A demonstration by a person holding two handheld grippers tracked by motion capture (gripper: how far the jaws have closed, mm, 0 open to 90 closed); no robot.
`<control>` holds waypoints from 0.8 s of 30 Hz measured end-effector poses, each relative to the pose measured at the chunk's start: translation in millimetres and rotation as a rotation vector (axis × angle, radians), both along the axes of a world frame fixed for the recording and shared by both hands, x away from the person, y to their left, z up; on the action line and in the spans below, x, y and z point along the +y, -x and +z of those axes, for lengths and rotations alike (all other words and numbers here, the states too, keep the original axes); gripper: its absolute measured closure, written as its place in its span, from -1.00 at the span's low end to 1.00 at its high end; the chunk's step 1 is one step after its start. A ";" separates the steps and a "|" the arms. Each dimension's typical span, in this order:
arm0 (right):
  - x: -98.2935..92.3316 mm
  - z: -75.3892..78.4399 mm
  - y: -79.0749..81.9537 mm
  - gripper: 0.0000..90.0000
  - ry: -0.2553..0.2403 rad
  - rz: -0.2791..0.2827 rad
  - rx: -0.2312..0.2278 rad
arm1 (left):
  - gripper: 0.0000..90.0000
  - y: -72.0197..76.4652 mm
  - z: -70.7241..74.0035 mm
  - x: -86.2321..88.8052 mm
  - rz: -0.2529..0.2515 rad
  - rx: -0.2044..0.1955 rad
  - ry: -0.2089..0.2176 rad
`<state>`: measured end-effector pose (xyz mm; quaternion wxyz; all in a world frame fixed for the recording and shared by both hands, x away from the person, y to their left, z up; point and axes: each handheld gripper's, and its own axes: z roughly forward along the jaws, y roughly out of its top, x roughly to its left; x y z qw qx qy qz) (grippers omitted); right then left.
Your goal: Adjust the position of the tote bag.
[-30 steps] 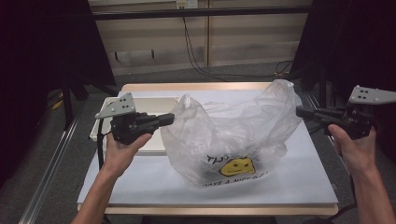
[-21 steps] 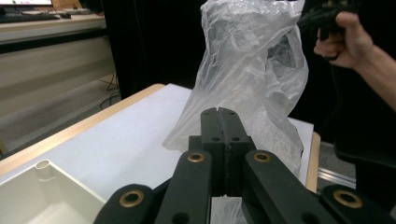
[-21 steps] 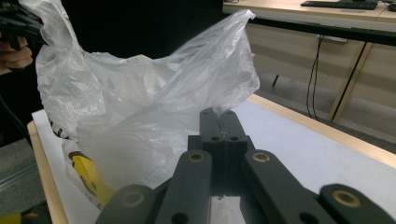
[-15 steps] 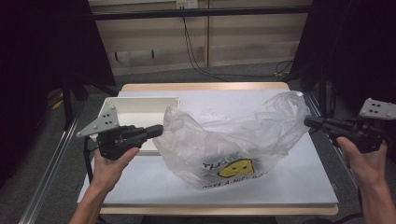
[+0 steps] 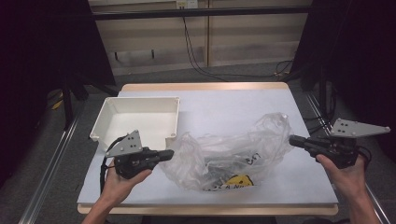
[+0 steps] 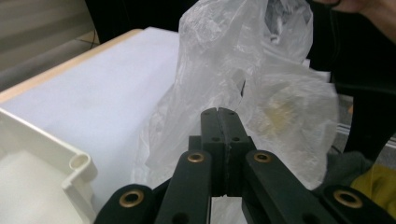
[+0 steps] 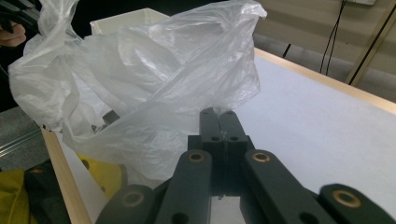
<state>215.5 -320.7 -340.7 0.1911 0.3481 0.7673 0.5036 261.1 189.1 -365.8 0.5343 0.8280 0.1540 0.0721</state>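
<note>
Both grippers, left (image 5: 166,154) and right (image 5: 295,139), jaws clamped on bag (image 5: 224,156) edges (film thin): pull evenly, gently, low over bench (image 5: 224,107).

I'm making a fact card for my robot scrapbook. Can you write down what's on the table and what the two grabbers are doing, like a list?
Table: white top with wooden edge
Bag: crinkly clear plastic bag with a yellow print, lying between the grippers
Box: white plastic rectangular bin, far left, looks empty
Left gripper: jaws shut, pinching the bag's left edge
Right gripper: jaws shut, pinching the bag's right edge
Inside bag: dark shapes, too blurry to tell
</note>
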 end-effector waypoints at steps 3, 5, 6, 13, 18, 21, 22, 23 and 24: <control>1.1 -7.4 -3.8 1.00 0.001 -0.002 0.016 | 1.00 -2.2 -11.7 -0.7 -0.009 0.024 0.011; 4.1 -14.0 -9.4 1.00 0.022 -0.006 0.032 | 1.00 -4.5 -20.7 -5.3 0.002 0.018 -0.015; 5.8 -17.1 -12.0 1.00 0.028 -0.002 0.040 | 1.00 -6.7 -25.2 -7.1 0.000 0.026 -0.016; 11.2 -46.0 -28.7 1.00 0.082 -0.016 0.112 | 1.00 -12.2 -51.0 -15.5 -0.005 0.037 -0.079; 10.4 -66.9 -36.3 1.00 0.095 -0.018 0.169 | 1.00 -10.3 -66.5 -19.2 -0.015 0.039 -0.124; 12.8 -82.5 -42.8 1.00 0.120 -0.024 0.202 | 1.00 -14.9 -75.4 -19.3 -0.008 0.055 -0.169; 12.8 -82.5 -42.8 1.00 0.120 -0.024 0.202 | 1.00 -16.6 -77.8 -18.8 -0.006 0.055 -0.177; 13.5 -86.1 -43.6 1.00 0.118 -0.022 0.207 | 1.00 -18.3 -80.2 -18.2 0.000 0.061 -0.183; 14.5 -89.0 -43.6 1.00 0.118 -0.021 0.213 | 1.00 -19.8 -82.7 -18.6 0.000 0.069 -0.186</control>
